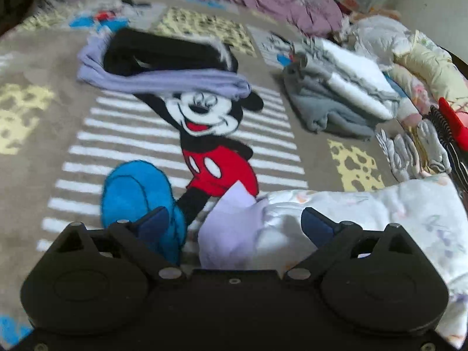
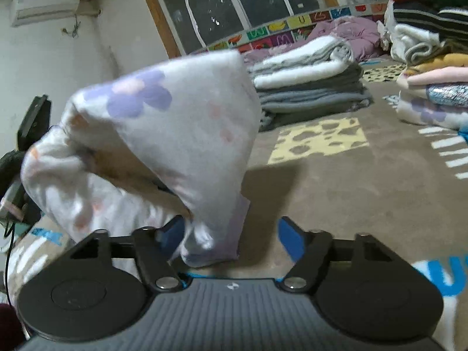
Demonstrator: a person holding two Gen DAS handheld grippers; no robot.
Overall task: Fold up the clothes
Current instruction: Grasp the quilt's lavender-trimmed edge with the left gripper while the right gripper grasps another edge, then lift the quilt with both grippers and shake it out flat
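Note:
A white fleece garment with lilac and pink flowers (image 1: 365, 213) lies bunched on the Mickey Mouse blanket (image 1: 44, 152) at the lower right. Its lilac corner sits between the fingers of my left gripper (image 1: 234, 223), which stands wide open around it. In the right wrist view the same garment (image 2: 181, 128) rises in a blurred, crumpled peak just ahead. Its lower end hangs between the fingers of my right gripper (image 2: 231, 237) and brushes the left fingertip (image 2: 172, 234). That gripper is open too, with the jaws far apart.
A purple and black pile of clothes (image 1: 163, 64) lies beyond the printed figure. Folded grey and white blankets (image 1: 336, 93) (image 2: 307, 82) are stacked on the right. More folded clothes (image 2: 433, 87) stand at the far right. Bare blanket (image 2: 336, 193) lies ahead of the right gripper.

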